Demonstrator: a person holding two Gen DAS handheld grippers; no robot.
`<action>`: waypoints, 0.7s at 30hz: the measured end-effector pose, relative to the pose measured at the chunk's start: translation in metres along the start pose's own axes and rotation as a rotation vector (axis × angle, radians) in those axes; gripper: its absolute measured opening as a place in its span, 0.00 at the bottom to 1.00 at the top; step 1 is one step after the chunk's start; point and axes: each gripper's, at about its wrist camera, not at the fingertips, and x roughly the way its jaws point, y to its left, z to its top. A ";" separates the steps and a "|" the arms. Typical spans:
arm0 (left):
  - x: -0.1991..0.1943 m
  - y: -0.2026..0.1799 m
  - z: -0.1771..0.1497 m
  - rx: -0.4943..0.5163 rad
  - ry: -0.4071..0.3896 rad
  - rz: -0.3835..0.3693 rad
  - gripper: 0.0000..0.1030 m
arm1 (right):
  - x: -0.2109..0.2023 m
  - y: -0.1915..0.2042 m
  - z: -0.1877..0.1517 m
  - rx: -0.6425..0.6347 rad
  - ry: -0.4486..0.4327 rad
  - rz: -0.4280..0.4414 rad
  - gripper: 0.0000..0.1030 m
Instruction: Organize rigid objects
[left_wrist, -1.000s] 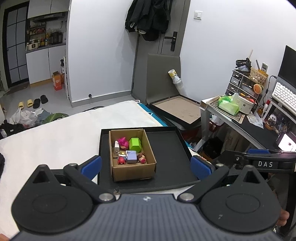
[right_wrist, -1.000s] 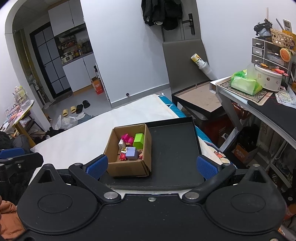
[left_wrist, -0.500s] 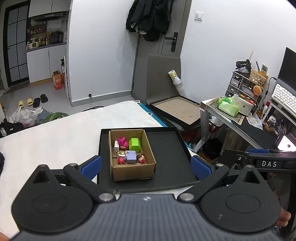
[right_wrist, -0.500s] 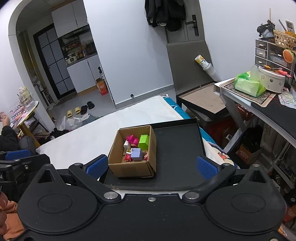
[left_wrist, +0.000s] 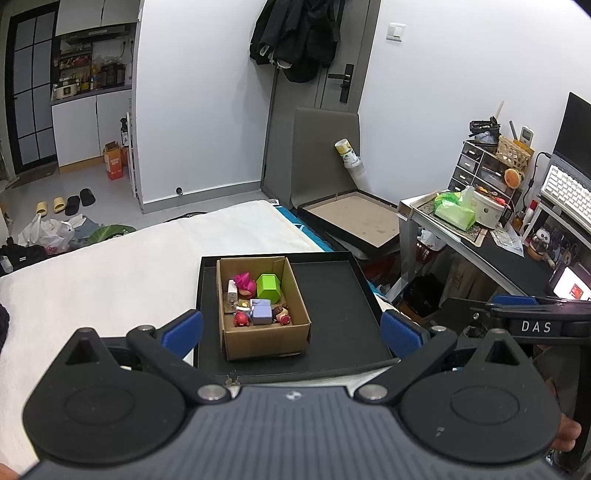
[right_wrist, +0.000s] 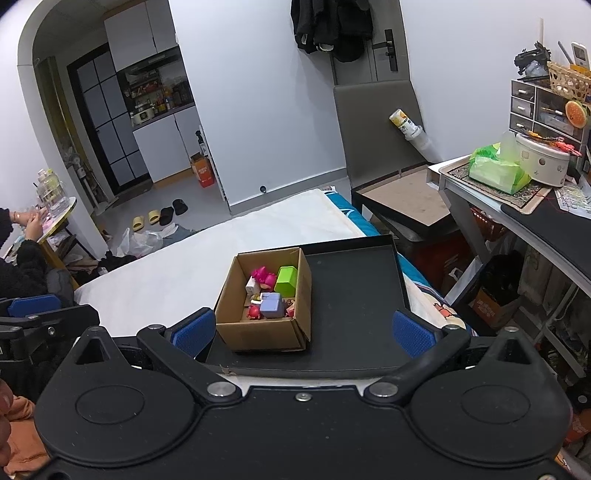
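Note:
A brown cardboard box stands on the left part of a black tray on a white bed. Inside lie a green block, a pink figure, a lilac block, a white piece and small red figures. The same box and tray show in the right wrist view. My left gripper is open and empty, held back from the tray's near edge. My right gripper is open and empty, likewise short of the tray, to the right of the left one.
The white bed stretches left of the tray. A desk with a green tissue pack and clutter stands to the right. An open flat box sits on the floor beyond the bed. A seated person is at far left.
Both grippers have drifted slightly; the right view has shifted so the box and tray sit further right. Jaws stay open and the toys have not moved.

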 end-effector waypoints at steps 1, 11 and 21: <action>0.000 0.000 0.000 0.000 0.000 -0.001 0.99 | 0.000 0.000 0.000 0.003 0.002 0.010 1.00; -0.001 -0.002 -0.002 0.005 0.002 -0.002 0.99 | -0.001 0.000 -0.002 0.000 0.002 0.003 1.00; -0.001 -0.003 -0.005 0.007 0.001 -0.023 0.99 | -0.004 -0.001 -0.001 0.000 0.001 0.004 1.00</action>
